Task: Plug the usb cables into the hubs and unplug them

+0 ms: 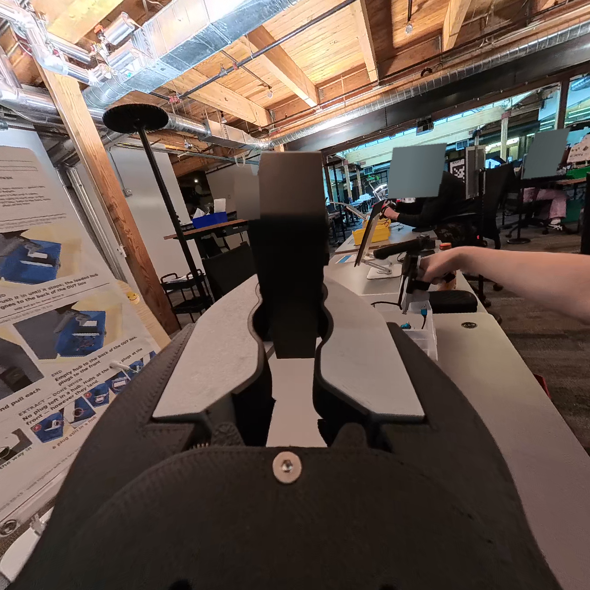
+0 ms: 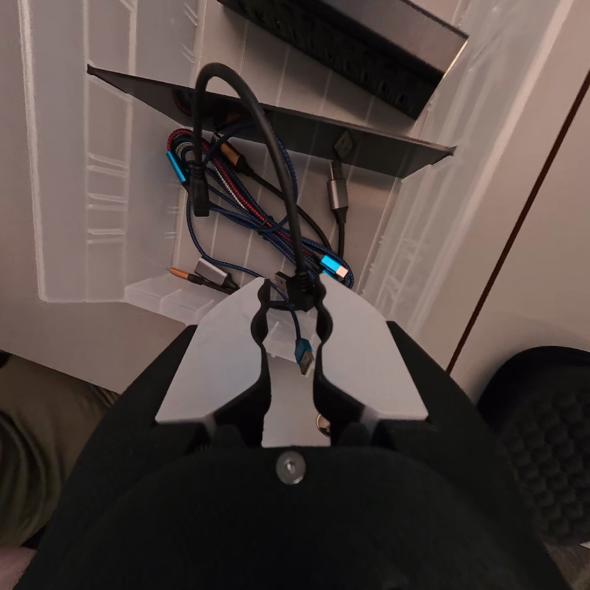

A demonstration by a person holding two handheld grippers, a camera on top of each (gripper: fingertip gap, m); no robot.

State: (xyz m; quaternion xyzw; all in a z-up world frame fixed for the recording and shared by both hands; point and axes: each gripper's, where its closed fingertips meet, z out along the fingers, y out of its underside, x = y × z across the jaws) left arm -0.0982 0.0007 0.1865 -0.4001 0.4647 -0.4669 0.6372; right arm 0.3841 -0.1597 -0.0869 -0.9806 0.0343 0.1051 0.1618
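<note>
My left gripper (image 1: 290,297) is shut on a dark rectangular hub (image 1: 289,223) and holds it upright above the white table (image 1: 479,367). My right gripper (image 2: 292,287) is shut on the angled plug of a black cable (image 2: 255,108) over a clear plastic bin (image 2: 105,191). The cable arches up, and its other black connector (image 2: 200,198) hangs down. Several USB cables (image 2: 255,217) lie tangled in the bin. A blue USB plug (image 2: 305,354) hangs between my right fingers. The right gripper also shows in the left wrist view (image 1: 412,287), held by a hand.
A dark divider (image 2: 319,127) splits the bin; another dark hub (image 2: 351,54) lies behind it. A printed instruction sheet (image 1: 64,319) leans at the left. A tablet on a stand (image 1: 370,236), a yellow bin (image 1: 378,234) and a black pad (image 1: 453,301) stand beyond. People sit at desks farther back. Spacing between my two grippers at the tips: around 60 centimetres.
</note>
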